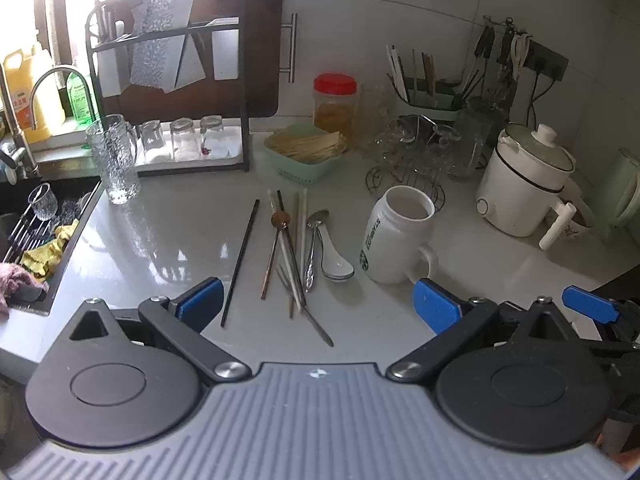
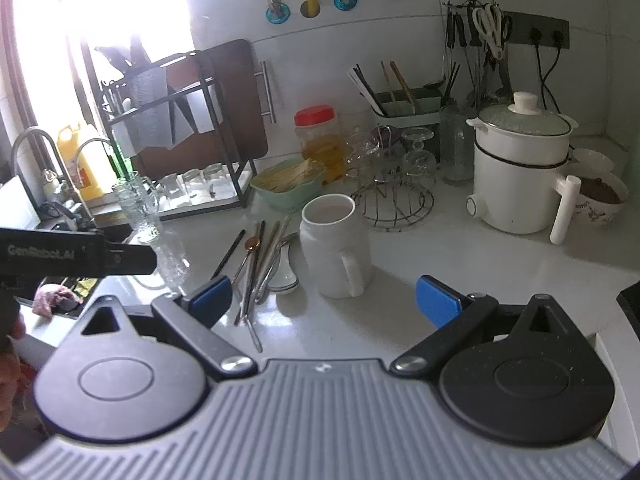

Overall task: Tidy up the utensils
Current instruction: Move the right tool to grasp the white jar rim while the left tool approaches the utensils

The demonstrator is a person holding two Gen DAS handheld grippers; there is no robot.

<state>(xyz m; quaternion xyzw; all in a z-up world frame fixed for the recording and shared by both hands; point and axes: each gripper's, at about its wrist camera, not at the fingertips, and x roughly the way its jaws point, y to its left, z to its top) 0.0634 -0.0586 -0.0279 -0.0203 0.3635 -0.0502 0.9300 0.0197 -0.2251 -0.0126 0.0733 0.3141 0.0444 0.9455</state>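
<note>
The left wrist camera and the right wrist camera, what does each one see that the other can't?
Only the left view shows the sink rack holding a small glass and a yellow cloth. Only the right view shows the brown-filled bowl behind the white pot, and the other tool's black body. Both show the white mug, the loose utensils and open tongs.

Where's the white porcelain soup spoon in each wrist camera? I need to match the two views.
Left wrist: the white soup spoon lies at the right edge of the utensil pile, just left of the white mug.
Right wrist: the spoon lies left of centre, partly behind the chopsticks, beside the mug.
Shared landmark: the white mug.
</note>
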